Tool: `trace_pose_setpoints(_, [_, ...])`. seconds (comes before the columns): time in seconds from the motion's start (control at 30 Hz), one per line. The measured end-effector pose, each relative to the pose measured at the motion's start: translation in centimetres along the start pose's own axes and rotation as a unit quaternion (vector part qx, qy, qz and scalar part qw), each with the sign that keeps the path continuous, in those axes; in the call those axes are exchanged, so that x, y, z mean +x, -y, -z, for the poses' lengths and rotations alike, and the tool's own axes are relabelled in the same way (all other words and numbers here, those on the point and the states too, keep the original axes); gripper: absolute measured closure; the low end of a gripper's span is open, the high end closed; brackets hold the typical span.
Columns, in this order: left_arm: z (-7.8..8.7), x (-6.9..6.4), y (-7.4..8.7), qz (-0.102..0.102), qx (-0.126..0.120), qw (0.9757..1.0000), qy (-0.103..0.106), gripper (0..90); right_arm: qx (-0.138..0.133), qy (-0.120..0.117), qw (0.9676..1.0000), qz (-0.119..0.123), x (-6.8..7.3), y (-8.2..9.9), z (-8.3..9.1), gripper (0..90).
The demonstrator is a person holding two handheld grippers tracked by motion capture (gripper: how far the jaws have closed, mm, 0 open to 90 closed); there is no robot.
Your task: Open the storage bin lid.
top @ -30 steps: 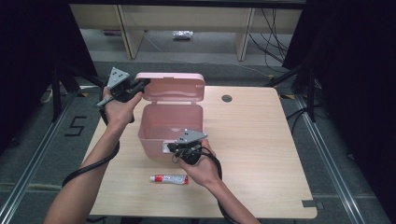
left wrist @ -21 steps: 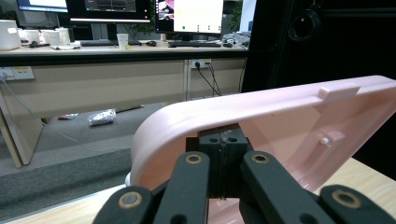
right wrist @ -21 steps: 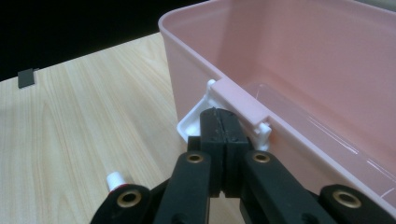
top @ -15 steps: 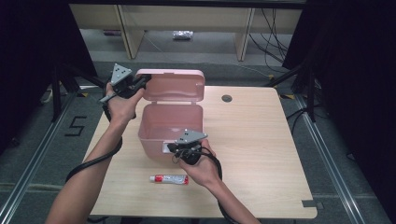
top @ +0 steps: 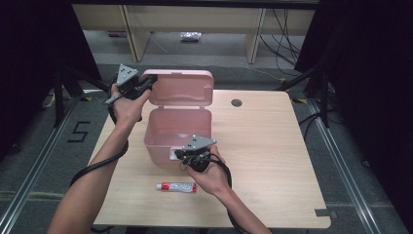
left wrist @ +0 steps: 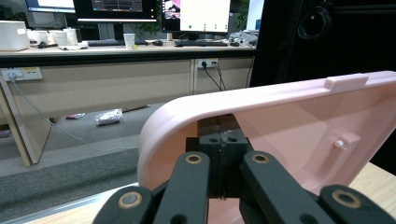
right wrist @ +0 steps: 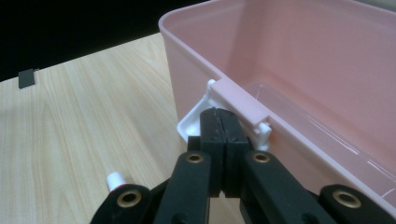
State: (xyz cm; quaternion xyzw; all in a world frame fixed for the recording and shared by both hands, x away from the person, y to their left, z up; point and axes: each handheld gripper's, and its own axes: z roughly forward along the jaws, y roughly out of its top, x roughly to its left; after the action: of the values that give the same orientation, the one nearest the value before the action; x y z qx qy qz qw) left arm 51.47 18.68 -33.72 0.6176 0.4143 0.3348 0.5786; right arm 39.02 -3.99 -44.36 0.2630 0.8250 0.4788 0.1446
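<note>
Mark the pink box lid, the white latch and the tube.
pink box lid [top: 182, 87], high view, middle of the open lid's inner face.
white latch [right wrist: 196, 123], right gripper view, its white plate left of the jaws.
tube [top: 176, 187], high view, middle of its body.

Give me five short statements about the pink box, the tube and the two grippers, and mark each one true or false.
1. The pink box has its lid raised. True.
2. The left gripper is at the lid's edge. True.
3. The tube lies inside the box. False: it lies on the table, in front of the box.
4. The right gripper rests on the tube. False: it is at the white latch on the box front.
5. The box looks empty. True.
</note>
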Motion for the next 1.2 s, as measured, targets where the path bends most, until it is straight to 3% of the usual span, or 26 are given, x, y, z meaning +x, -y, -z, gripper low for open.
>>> trace_pose_setpoints(0.1, [-0.2,0.1,0.0,0.001,0.001,1.0000,-0.002,89.9,0.009,-0.002,1.0000,0.001,-0.1,-0.1,0.2,90.0])
trace_pose_setpoints(1.13, [-2.1,0.8,-0.1,0.000,0.020,0.9997,-0.015,90.0,0.009,-0.003,1.0000,0.001,-0.1,0.0,0.2,90.0])
trace_pose_setpoints(1.17, [-2.2,0.8,-0.1,0.001,0.021,0.9997,-0.015,90.0,-0.001,-0.001,1.0000,0.000,0.0,0.0,0.0,90.0])
trace_pose_setpoints(1.2, [-2.3,0.9,-0.1,0.001,0.022,0.9996,-0.017,90.0,0.008,-0.002,1.0000,0.002,-0.1,0.0,0.2,90.0])
